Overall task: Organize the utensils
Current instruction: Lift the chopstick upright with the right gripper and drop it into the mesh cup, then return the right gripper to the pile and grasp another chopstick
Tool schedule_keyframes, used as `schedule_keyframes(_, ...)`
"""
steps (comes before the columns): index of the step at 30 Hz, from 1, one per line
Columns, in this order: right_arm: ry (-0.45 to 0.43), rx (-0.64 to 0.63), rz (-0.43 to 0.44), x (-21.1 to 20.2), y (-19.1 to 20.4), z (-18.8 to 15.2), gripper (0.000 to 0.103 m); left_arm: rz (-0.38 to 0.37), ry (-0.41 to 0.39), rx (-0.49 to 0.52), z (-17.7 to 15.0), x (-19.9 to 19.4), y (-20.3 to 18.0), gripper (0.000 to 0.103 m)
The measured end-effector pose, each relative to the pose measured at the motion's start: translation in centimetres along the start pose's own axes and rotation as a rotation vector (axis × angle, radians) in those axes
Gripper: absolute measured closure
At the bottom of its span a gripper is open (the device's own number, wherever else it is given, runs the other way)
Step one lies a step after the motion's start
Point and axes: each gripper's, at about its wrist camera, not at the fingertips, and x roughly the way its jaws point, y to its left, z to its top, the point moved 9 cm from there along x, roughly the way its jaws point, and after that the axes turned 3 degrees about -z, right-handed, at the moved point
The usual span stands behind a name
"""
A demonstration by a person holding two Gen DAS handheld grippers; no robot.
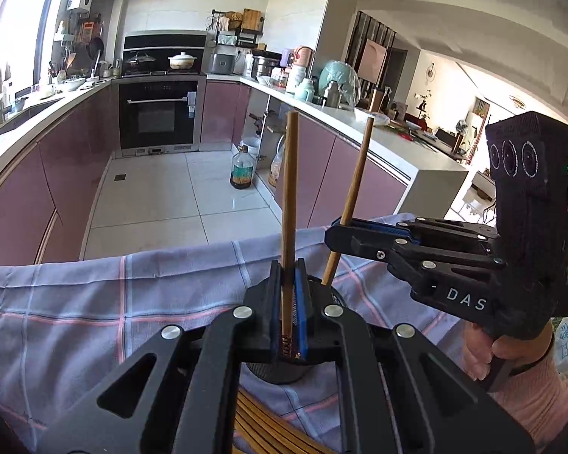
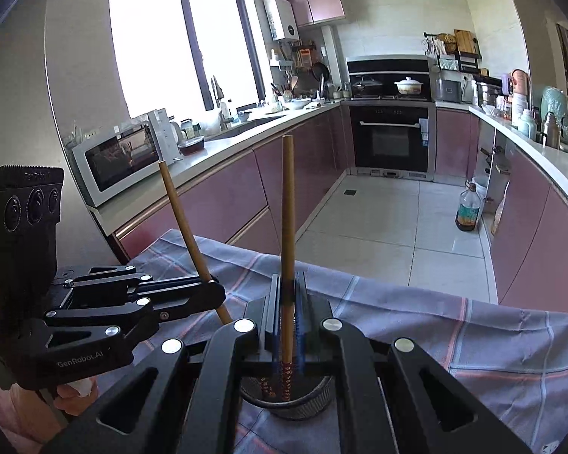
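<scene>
A: Both chopsticks hover upright over the mesh holder [image 2: 291,397]; your left gripper [image 1: 289,302] pinches one chopstick [image 1: 289,204], your right gripper [image 2: 287,321] the other [image 2: 287,219].

B: Neither is dropped in yet, and more chopsticks [image 1: 261,427] wait on the near checked cloth [image 1: 94,321].

My left gripper [image 1: 288,276] points forward and somewhat down, its fingers [image 1: 272,302] pressed together on a chopstick [image 1: 289,196]. My right gripper [image 2: 287,287] tilts down the same way, clamped on a second chopstick [image 2: 287,208]. The two grippers sit side by side, close together, each carried by a hand [image 1: 511,355] in a pink sleeve.
</scene>
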Motion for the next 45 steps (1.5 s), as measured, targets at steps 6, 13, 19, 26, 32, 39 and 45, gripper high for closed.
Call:
schedule_keyframes(6,0.043,0.025,-0.013,1.4,-0.4,-0.8,0.097,0.01,0.046,-0.019,-1.1,2.7,2.5,0.095)
schedule_keyframes(13,0.044,0.055,-0.023,1.9,-0.5,-0.3,0.095,0.025,0.062,-0.047,-1.4,3.6,3.7,0.095)
schedule_keyframes(19,0.032,0.058,-0.032,1.9,-0.6,-0.1,0.092,0.068,0.039,-0.051,-1.3,2.5,4.2,0.085)
schedule_keyframes(26,-0.002,0.041,-0.04,0.7,-0.2,-0.4,0.086,0.13,-0.014,-0.065,-1.8,0.4,6.0,0.073)
schedule_keyframes(32,-0.041,0.0,-0.007,-1.9,1.4,-1.3,0.08,0.208,-0.038,-0.057,-3.7,-2.4,7.4,0.06)
schedule_keyframes(39,0.035,-0.1,0.082,-2.6,5.5,-6.1,0.074,0.236,0.047,-0.066,-9.7,-3.1,8.9,0.057)
schedule_keyframes(45,0.174,-0.092,0.095,0.1,6.4,-11.6,0.074,0.217,0.142,-0.127,-15.3,-2.0,10.6,0.057)
